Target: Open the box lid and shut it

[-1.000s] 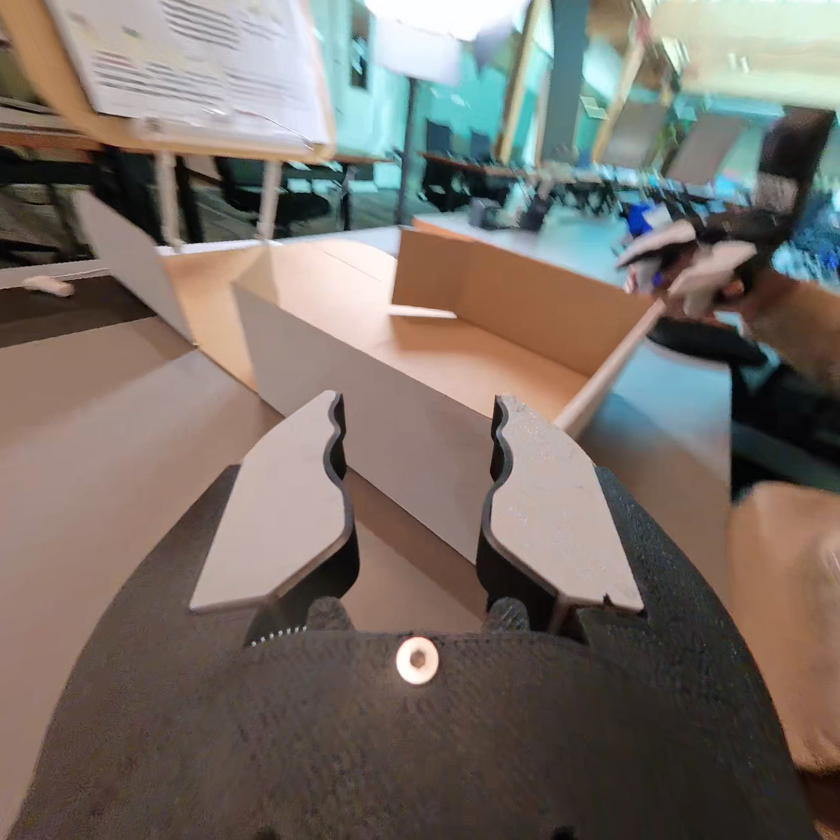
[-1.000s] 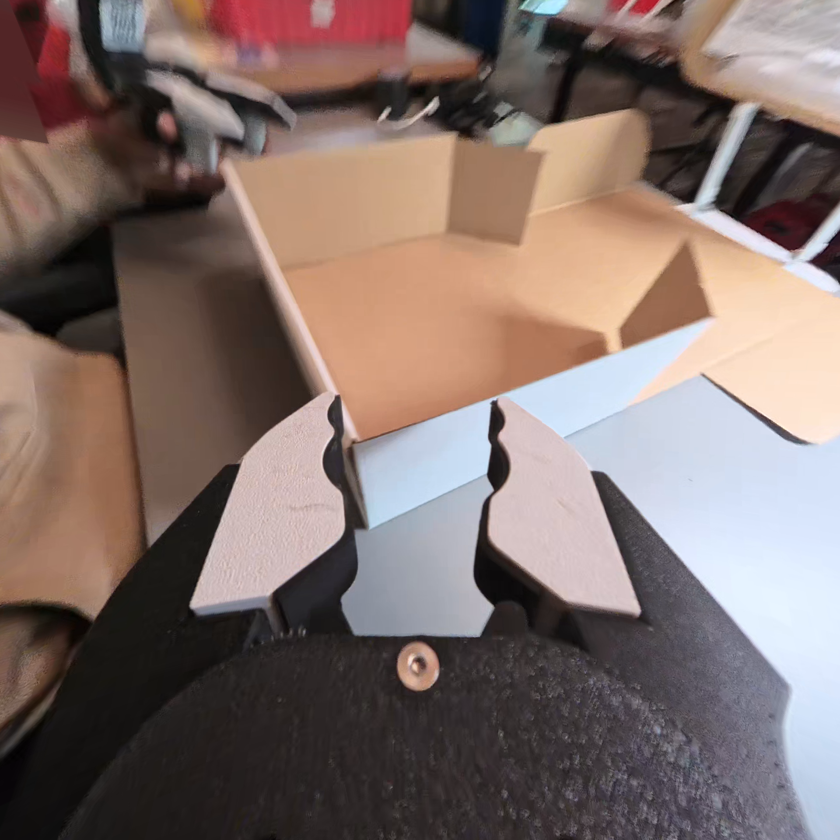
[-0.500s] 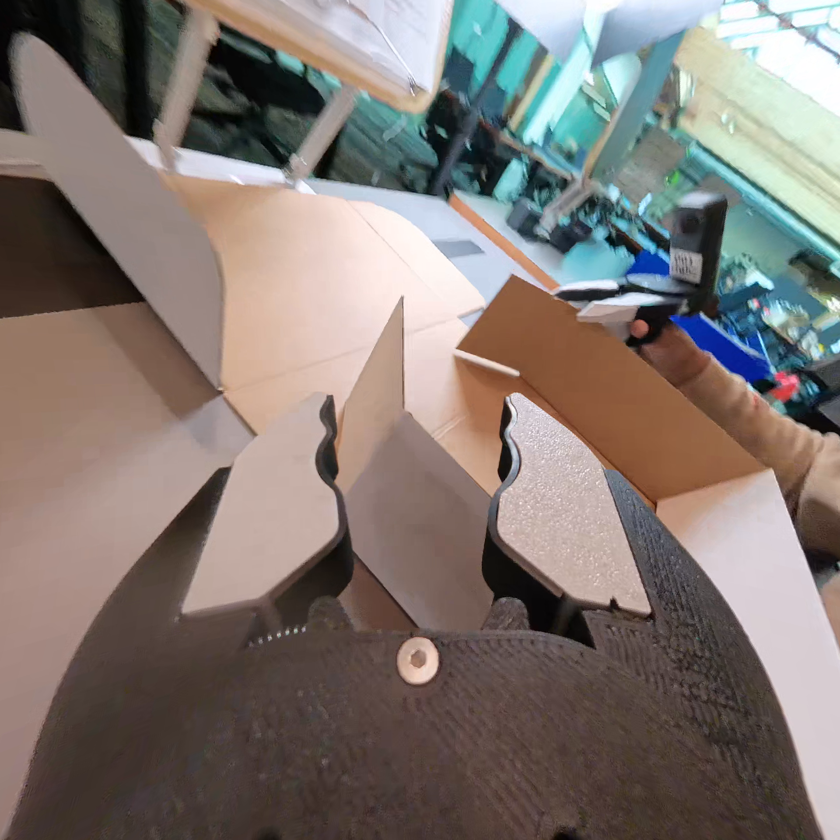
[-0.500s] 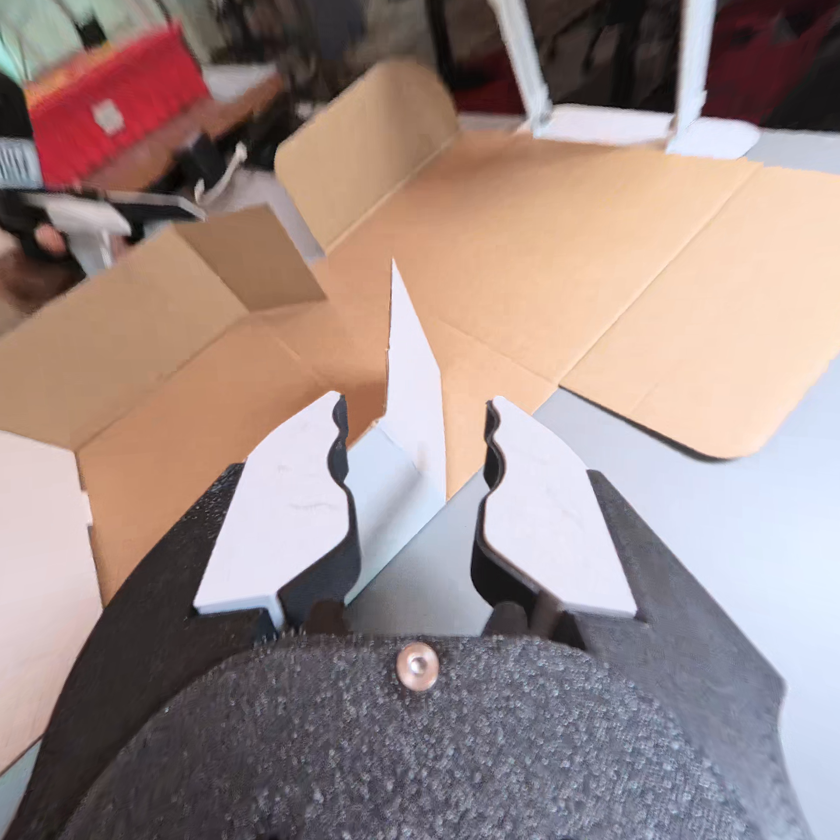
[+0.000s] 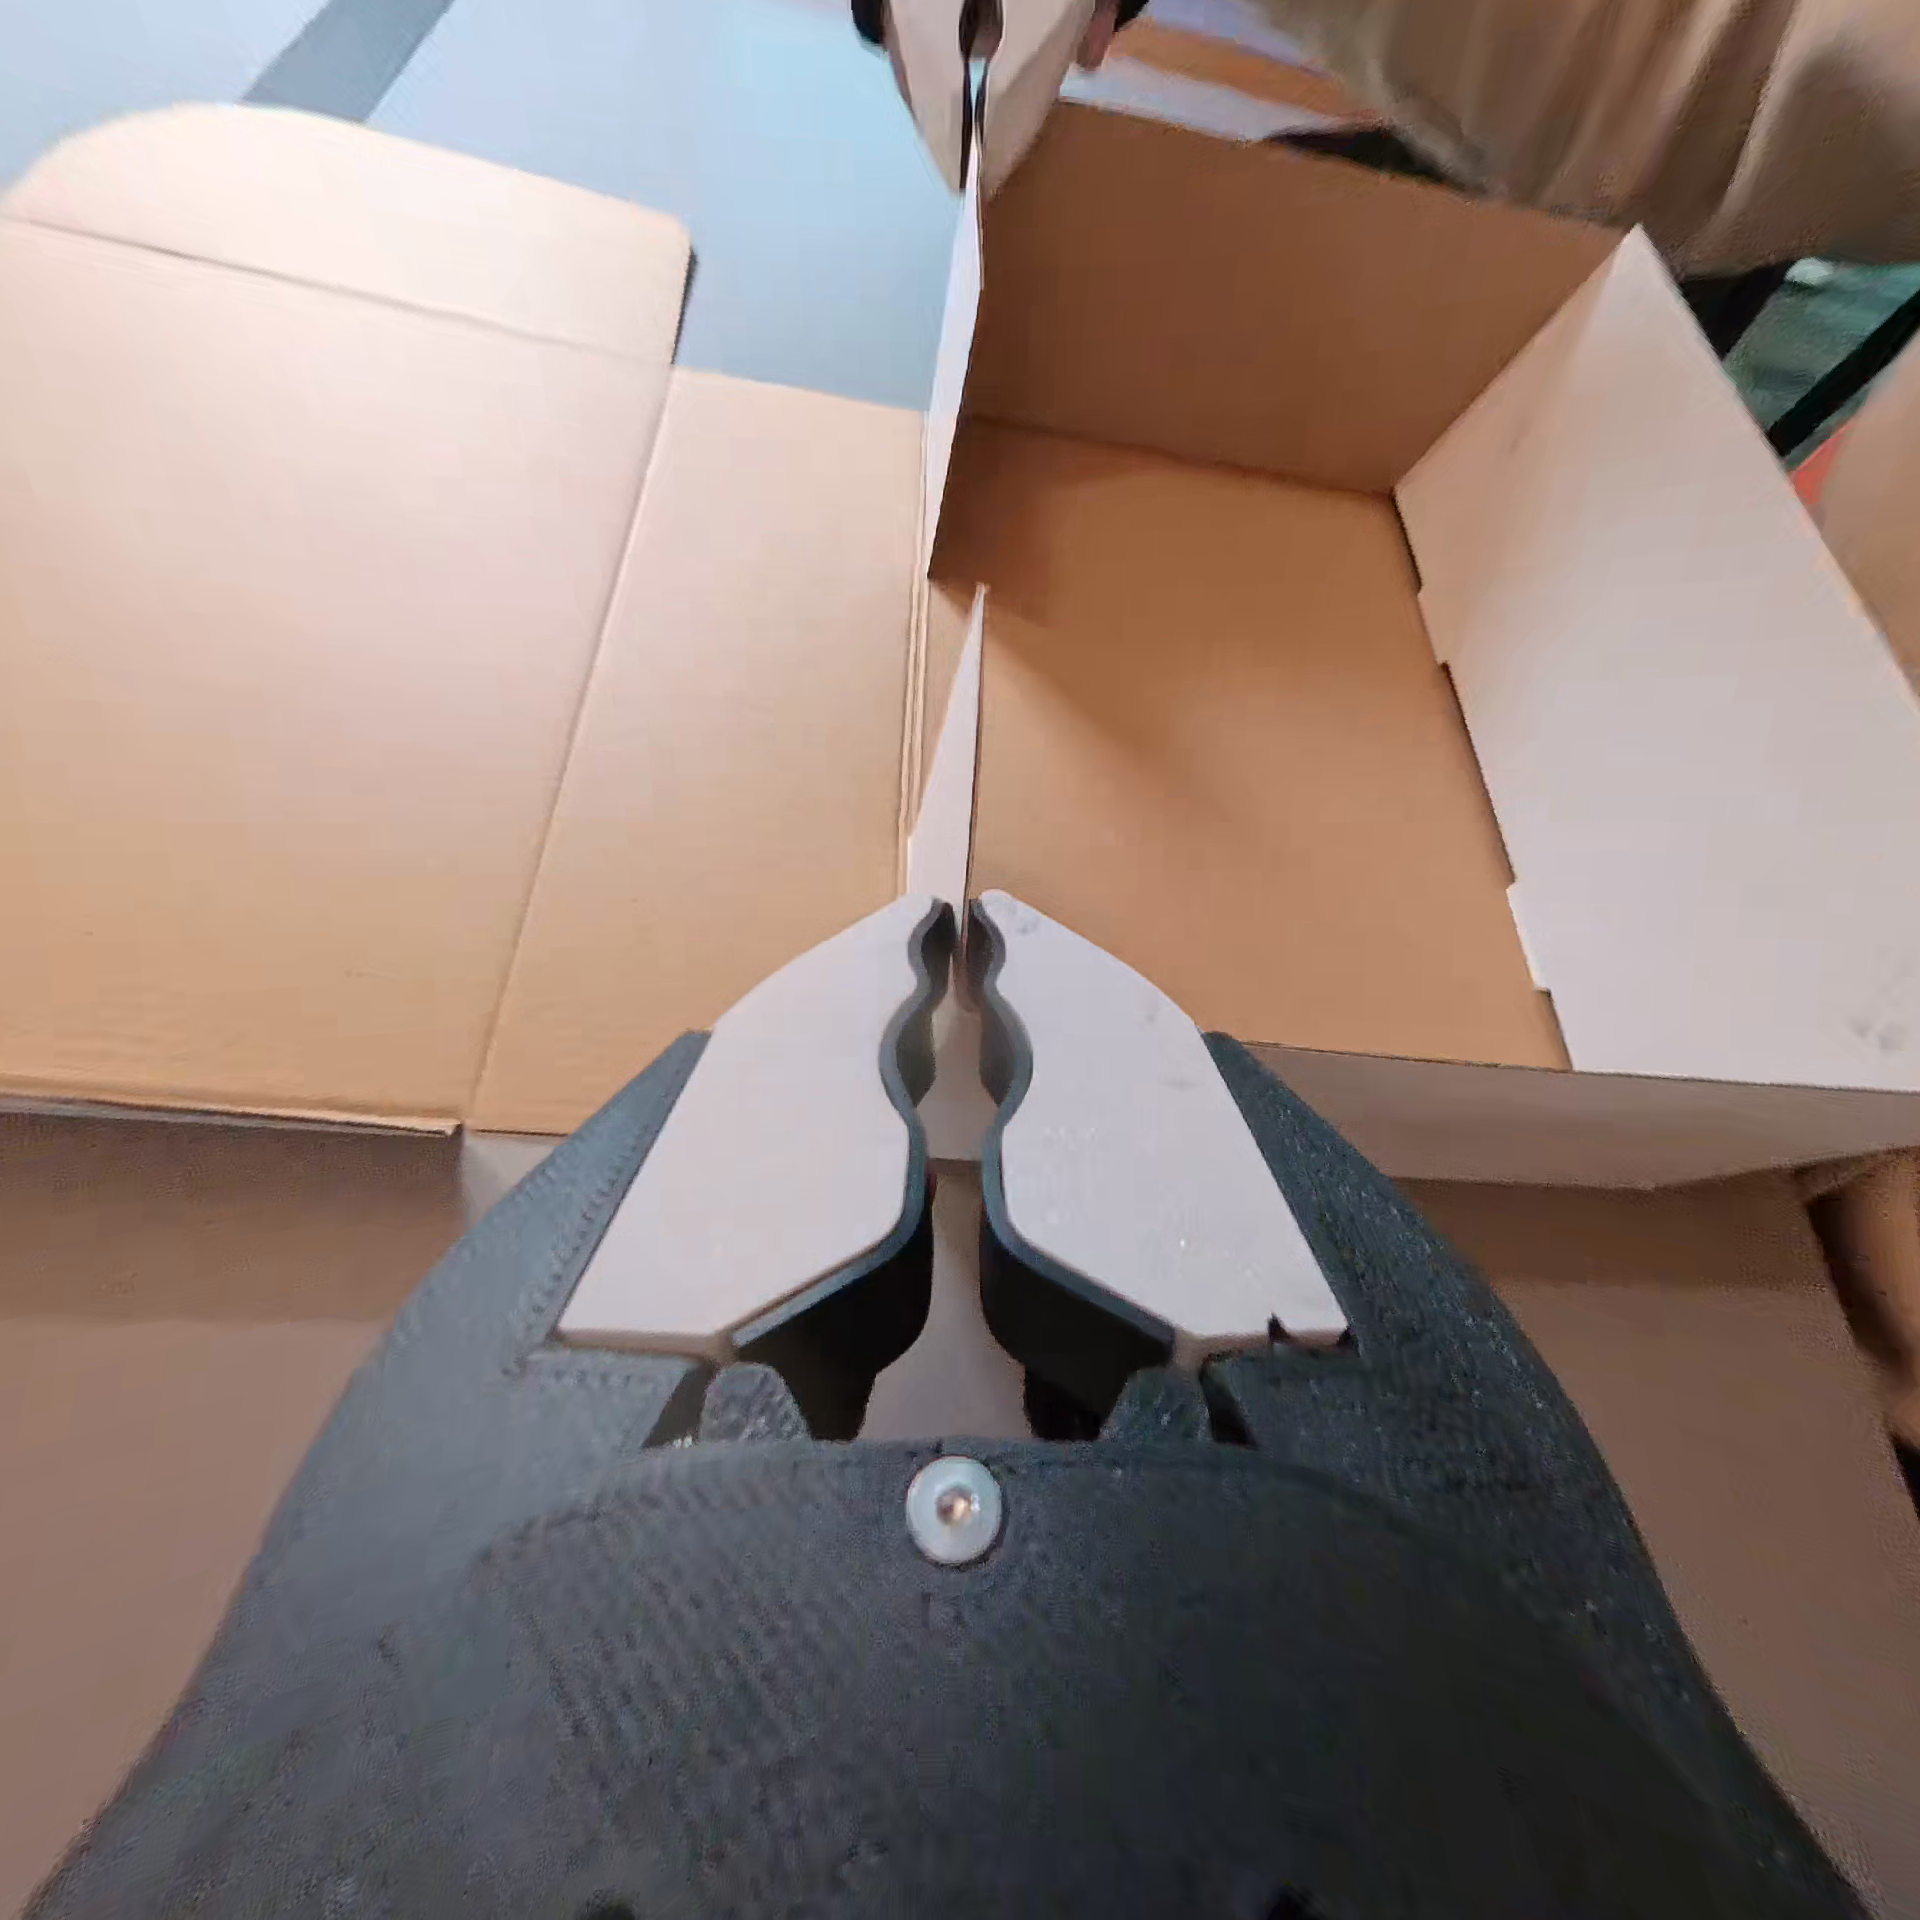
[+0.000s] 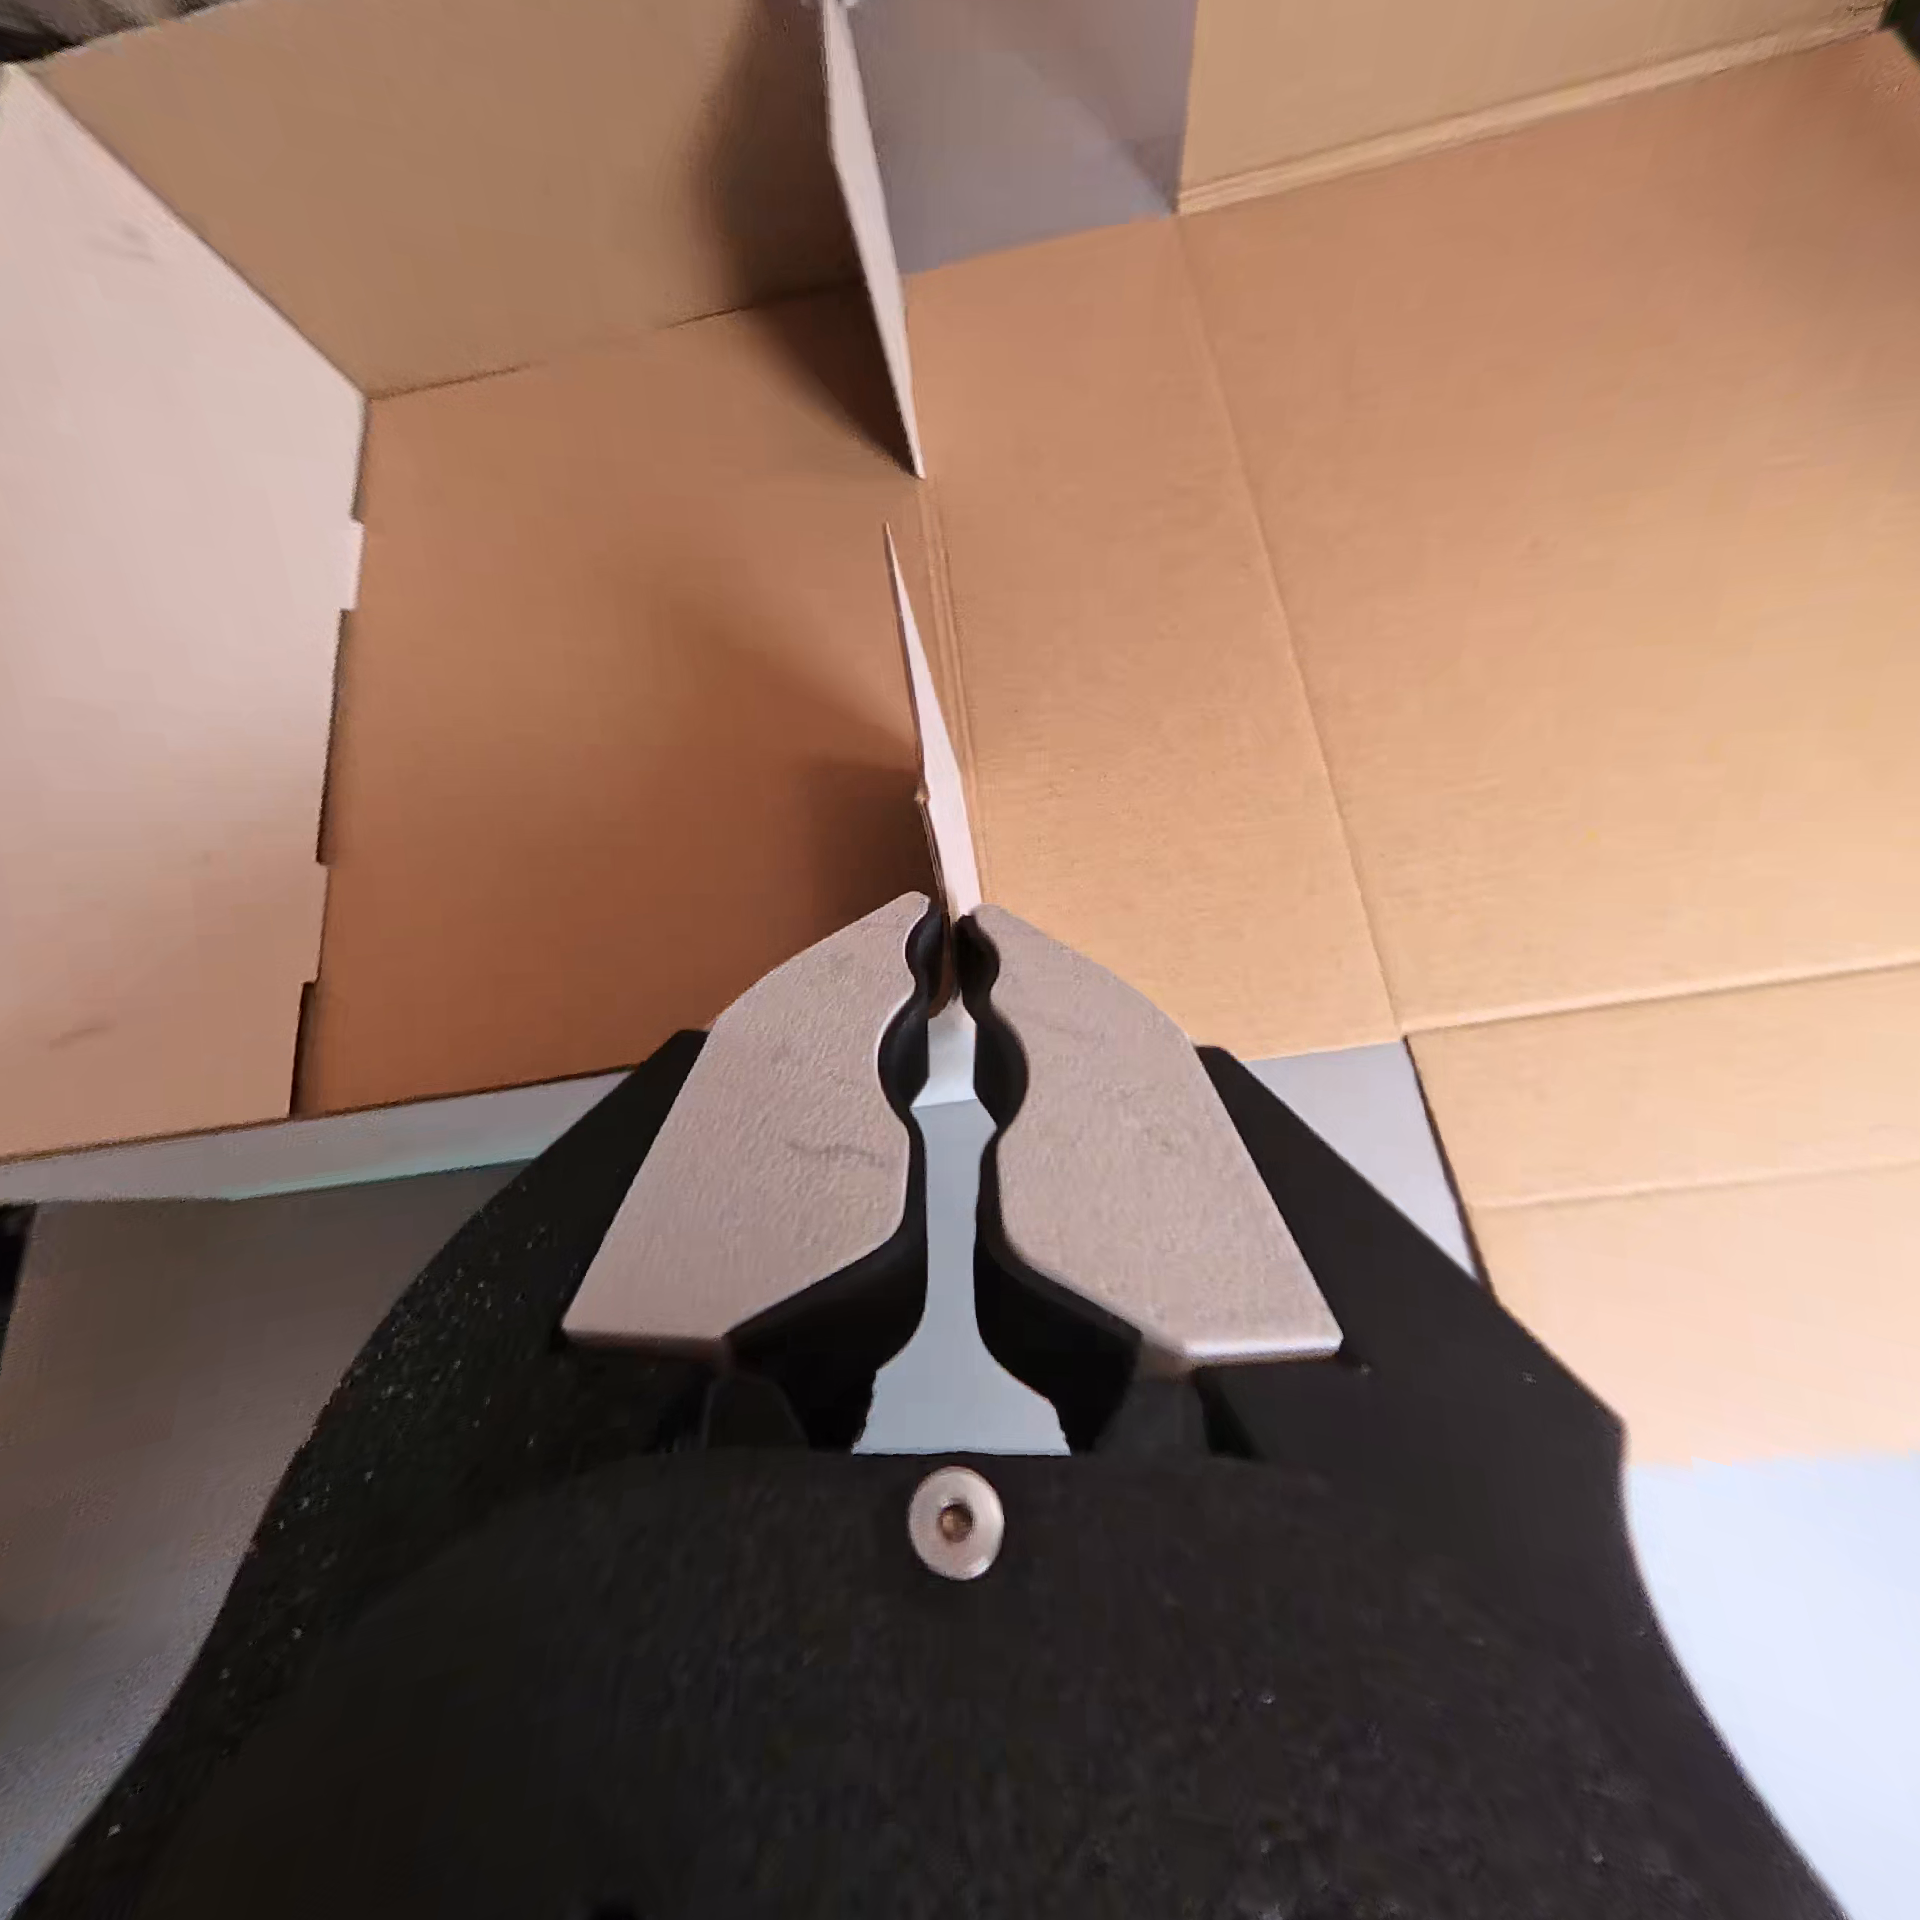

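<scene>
The box (image 5: 1195, 727) is lying open on the table (image 5: 208, 1351), a shallow tray of brown corrugated cardboard with a white outer skin, and the lid (image 5: 416, 540) is lying flat beside it, its rounded outer corner reaching toward the far table edge. The left gripper (image 5: 961, 935) is pinching a side flap (image 5: 956, 769) that is standing upright on the fold between tray and lid; its grey fingers (image 5: 790, 1132) are pressed on the thin board from both sides. This flap is pointing away along the fold line, so only its edge is showing. In the right wrist view the right gripper (image 6: 948, 940) is doing the same at the opposite end of the fold, its fingers (image 6: 800, 1132) closed on the other flap (image 6: 940, 769), also upright and seen edge-on. In the left view that gripper (image 5: 971, 62) is showing small at the far end, gripping its flap. The tray interior is empty, giving free room between its walls. The near wall (image 5: 1558, 1112) is running across the table, just beside the left gripper. The lid panels are smooth, with straight crease lines.
</scene>
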Demonstrator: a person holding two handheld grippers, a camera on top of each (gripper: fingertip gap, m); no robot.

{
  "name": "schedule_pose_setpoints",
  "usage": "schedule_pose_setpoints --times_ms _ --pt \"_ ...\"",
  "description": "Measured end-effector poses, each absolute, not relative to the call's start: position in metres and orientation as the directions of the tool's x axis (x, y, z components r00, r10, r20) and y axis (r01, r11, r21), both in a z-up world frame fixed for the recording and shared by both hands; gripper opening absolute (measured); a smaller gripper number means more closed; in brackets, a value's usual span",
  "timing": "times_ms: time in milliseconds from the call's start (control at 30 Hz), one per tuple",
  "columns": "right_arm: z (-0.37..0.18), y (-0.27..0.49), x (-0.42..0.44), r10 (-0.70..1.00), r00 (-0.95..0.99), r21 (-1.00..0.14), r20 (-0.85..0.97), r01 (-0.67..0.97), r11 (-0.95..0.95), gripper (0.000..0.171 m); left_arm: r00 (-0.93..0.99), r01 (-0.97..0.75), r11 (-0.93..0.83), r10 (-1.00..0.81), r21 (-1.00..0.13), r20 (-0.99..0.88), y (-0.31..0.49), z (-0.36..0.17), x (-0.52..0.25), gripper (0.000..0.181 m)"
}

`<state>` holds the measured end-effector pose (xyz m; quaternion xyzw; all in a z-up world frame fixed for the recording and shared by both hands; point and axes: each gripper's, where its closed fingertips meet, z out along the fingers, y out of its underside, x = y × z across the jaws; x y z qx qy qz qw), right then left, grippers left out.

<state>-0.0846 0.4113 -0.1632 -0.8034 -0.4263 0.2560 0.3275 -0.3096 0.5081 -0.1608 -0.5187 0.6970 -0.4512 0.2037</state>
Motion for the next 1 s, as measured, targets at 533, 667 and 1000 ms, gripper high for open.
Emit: schedule_pose_setpoints --times_ms 533,667,1000 --pt "-0.165 0.397 -0.088 0.844 0.531 -0.723 -0.076 0.553 -0.413 0.002 -0.329 -0.5 0.028 -0.931 -0.866 0.16 0.509 -0.16 -0.299 0.012" --pt "-0.159 0.398 -0.089 0.829 0.554 -0.757 -0.081 0.507 -0.413 0.018 -0.295 -0.486 0.008 -0.943 -0.874 0.155 0.513 -0.158 -0.303 0.022" --pt "-0.154 0.396 -0.071 0.766 0.631 -0.791 -0.127 0.401 -0.462 0.034 -0.267 -0.462 -0.02 -0.95 -0.887 0.161 0.51 -0.151 -0.31 0.032"
